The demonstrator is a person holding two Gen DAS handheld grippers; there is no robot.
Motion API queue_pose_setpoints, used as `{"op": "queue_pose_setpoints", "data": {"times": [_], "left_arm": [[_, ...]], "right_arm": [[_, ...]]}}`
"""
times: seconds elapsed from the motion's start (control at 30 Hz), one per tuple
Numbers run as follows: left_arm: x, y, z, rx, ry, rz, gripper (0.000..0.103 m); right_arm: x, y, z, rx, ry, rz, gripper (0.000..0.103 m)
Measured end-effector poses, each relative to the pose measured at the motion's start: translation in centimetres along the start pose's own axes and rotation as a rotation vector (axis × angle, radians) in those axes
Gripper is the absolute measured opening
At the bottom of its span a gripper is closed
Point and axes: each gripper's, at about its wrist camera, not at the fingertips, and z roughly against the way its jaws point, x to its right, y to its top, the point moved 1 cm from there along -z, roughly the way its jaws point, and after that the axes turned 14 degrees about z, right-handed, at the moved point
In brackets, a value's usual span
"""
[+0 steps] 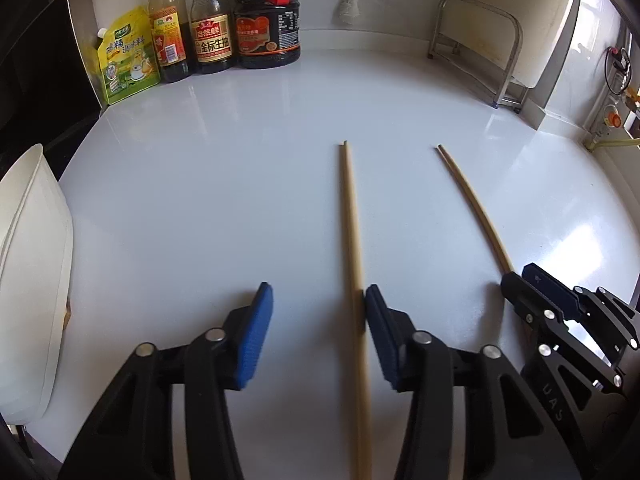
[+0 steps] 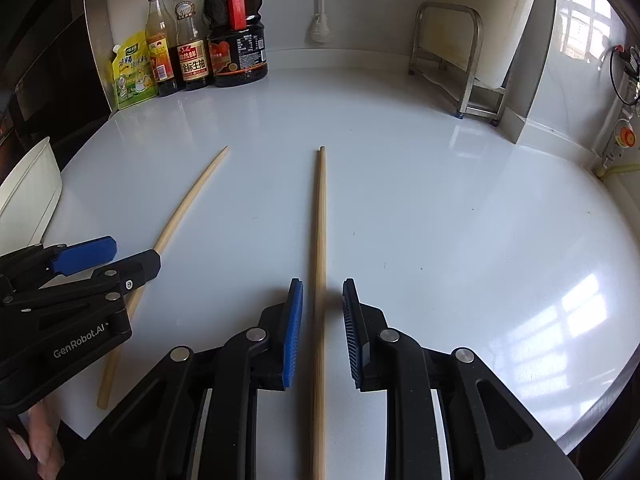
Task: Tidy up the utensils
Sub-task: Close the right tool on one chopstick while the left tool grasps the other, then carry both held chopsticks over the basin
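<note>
Two chopsticks, one gripper over each

Both lie flat on the white countertop (image 1: 240, 160), tips toward the soy sauce jug (image 1: 267, 20). The left gripper (image 1: 319, 336) straddles the left chopstick (image 1: 352, 220), fingers spread wide, its right pad touching. The right gripper (image 2: 322, 332) brackets the right chopstick (image 2: 320, 220), fingers apart, probably lining up a lengthwise pinch.

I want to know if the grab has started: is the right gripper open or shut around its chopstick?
Open. The right gripper has a gap on both sides of the chopstick, which lies flat on the counter.
</note>
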Motion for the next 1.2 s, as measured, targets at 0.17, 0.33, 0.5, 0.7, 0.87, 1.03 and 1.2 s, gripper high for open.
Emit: {"op": "queue_pose_setpoints", "data": {"times": [0.17,0.33,0.5,0.7,0.87,1.03,1.2], "left_arm": [[-0.2,-0.1,0.2,-0.036,-0.056,0.016,0.007],[-1.1,-0.4,0.8,-0.069,-0.106,0.043,0.007],[-2.6,-0.5,2.6,-0.059,-0.147,0.070,0.007],[-5.1,0.1,5.7,-0.017,-0.180,0.103,0.007],[-8.9,1.3,9.1,0.054,-0.163,0.130,0.007],[-14.1,2.8,12.4,0.129,-0.120,0.168,0.007],[-20.2,4.1,15.4,0.209,-0.037,0.210,0.007]], "right_arm": [[0.0,0.1,0.0,0.006,0.019,-0.016,0.006],[0.1,-0.1,0.3,0.009,0.067,-0.066,0.006],[-0.7,0.0,1.4,0.030,0.109,-0.091,0.006],[-2.7,1.3,3.3,0.074,0.159,-0.098,0.006],[-5.6,3.6,5.5,0.139,0.210,-0.080,0.006],[-10.5,7.3,7.3,0.214,0.300,-0.018,0.006],[-16.8,11.2,8.2,0.270,0.403,0.046,0.006]]}}
